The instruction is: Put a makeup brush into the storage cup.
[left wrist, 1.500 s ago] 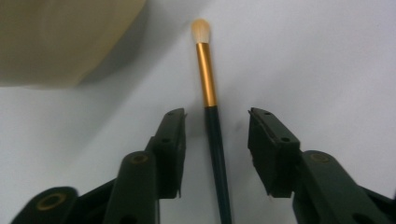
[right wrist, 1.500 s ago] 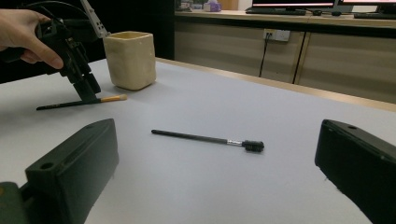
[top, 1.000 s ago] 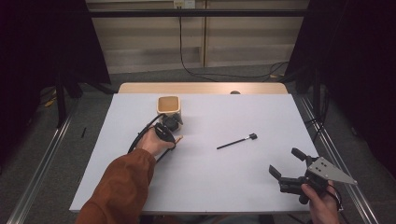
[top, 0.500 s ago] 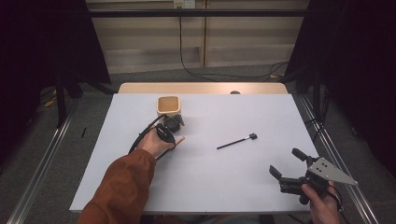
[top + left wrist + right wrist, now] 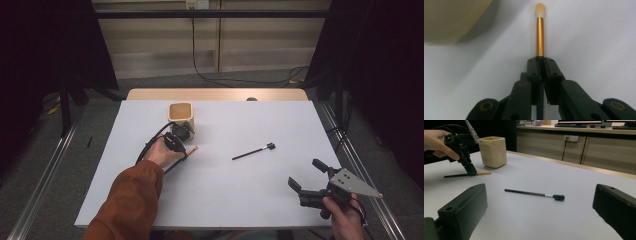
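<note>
The white rectangular table (image 5: 215, 200) carries everything here. Toward its far left stands a cream, square-sided ceramic cup (image 5: 180, 112), open at the top. Just in front of that cup, the left gripper (image 5: 186, 150) is clamped on a slim makeup brush with a dark handle, gold ferrule and pale bristle tip (image 5: 540, 30); the brush lies almost flat on the table, its long axis running straight out from the closed jaws, its bristle end passing just beside the cup. A lift and tilt toward the cup's mouth looks like the likely next move, and the left hand is plainly the nearer one. The right gripper (image 5: 309, 181) hovers at the near right corner with its jaws spread wide and nothing between them. Between the two, lying flat and roughly crosswise, is a thin black spoolie wand with a small bristled head (image 5: 534, 194), well apart from both. No brand, label or writing can be read on anything
</note>
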Demonstrator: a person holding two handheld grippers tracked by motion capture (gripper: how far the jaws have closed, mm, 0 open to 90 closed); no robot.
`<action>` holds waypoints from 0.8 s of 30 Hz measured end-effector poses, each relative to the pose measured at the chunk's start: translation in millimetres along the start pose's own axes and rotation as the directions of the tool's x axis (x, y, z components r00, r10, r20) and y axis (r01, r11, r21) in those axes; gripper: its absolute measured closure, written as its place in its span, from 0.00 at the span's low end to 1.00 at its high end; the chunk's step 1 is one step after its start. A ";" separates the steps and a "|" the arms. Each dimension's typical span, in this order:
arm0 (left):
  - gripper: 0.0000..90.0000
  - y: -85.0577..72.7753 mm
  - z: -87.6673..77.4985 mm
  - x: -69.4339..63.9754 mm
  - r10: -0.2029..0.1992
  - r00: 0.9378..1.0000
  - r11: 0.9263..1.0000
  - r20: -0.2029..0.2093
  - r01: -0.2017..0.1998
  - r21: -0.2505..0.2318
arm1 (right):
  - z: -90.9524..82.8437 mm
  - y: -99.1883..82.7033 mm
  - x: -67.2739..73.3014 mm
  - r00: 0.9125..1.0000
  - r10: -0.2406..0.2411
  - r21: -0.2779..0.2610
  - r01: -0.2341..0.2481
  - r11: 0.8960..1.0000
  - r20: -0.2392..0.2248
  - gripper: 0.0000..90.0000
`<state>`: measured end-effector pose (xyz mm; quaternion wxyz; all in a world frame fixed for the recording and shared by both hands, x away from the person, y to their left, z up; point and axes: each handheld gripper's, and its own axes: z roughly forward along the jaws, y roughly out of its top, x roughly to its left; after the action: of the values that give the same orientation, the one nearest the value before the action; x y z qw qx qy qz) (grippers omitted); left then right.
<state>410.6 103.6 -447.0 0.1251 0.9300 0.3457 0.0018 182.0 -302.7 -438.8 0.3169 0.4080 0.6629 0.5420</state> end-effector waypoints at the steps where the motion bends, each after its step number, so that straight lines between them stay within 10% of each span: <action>1: 0.93 -0.3 -0.3 0.6 -0.002 1.000 1.000 0.004 0.002 0.000 | 0.5 0.1 0.4 1.000 0.004 -0.001 -0.004 1.000 0.001 0.00; 24: 0.93 -8.4 -24.1 5.3 -0.040 0.996 0.990 0.080 0.051 -0.130 | 0.5 0.4 0.4 1.000 0.006 -0.003 -0.006 1.000 -0.002 0.00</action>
<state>407.0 118.7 -426.0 0.1998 0.9108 0.3609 -0.0143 182.3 -302.1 -438.5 0.3150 0.4090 0.6612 0.5443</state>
